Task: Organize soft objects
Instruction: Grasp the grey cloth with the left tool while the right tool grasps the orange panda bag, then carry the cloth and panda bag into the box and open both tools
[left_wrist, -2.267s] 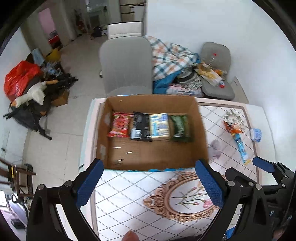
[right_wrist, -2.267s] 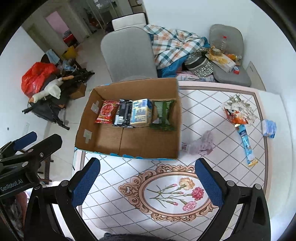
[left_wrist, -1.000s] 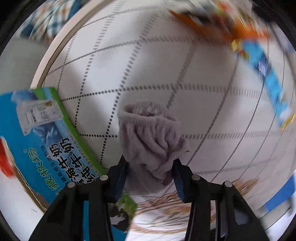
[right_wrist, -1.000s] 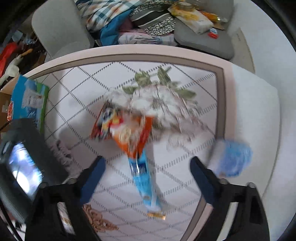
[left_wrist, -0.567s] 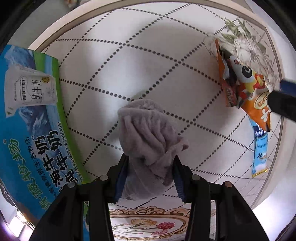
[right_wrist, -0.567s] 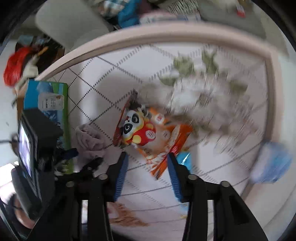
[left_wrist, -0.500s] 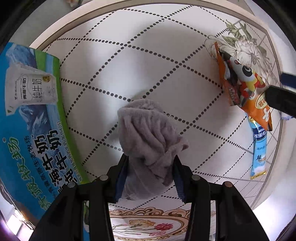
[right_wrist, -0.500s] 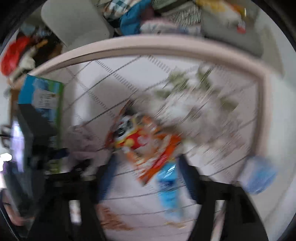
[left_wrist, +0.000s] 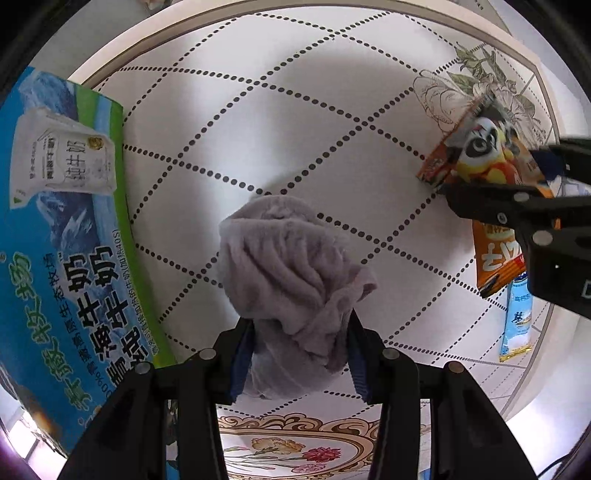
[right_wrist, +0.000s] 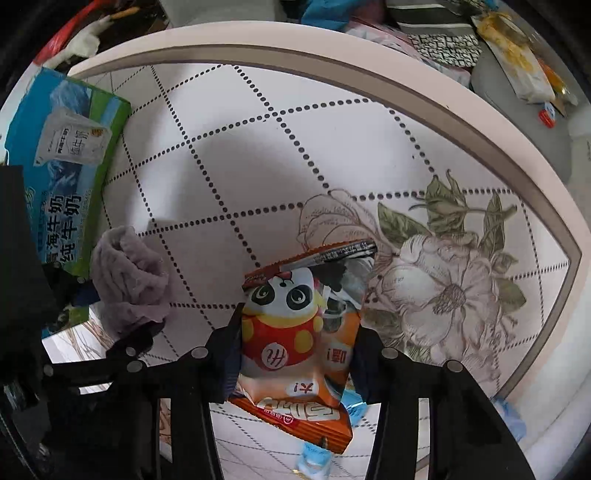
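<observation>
Gripping with both hands right now: my left gripper (left_wrist: 300, 352) is clenched on the grey fuzzy cloth (left_wrist: 291, 266), which bunches up from between the blue pads at lower centre of the left wrist view. Cloth sits over the white dotted-diamond surface (left_wrist: 295, 129); can't tell if its underside touches. Blue-and-green milk carton box (left_wrist: 59, 229) runs down the left edge of that frame, just beside the cloth. My right gripper (right_wrist: 293, 352) is closed on the orange panda snack bag (right_wrist: 295, 332), fingers pinching its sides at lower centre of the right wrist view, bag top pointing up-frame toward the printed flower. Light blue sachet (left_wrist: 517, 321) lies under the bag's lower end, poking out at the bottom of the right wrist frame and at right in the left wrist frame. From the right wrist view the cloth (right_wrist: 127, 280) shows at mid-left with the left gripper's black fingers on it, box (right_wrist: 62, 166) in the upper left.
</observation>
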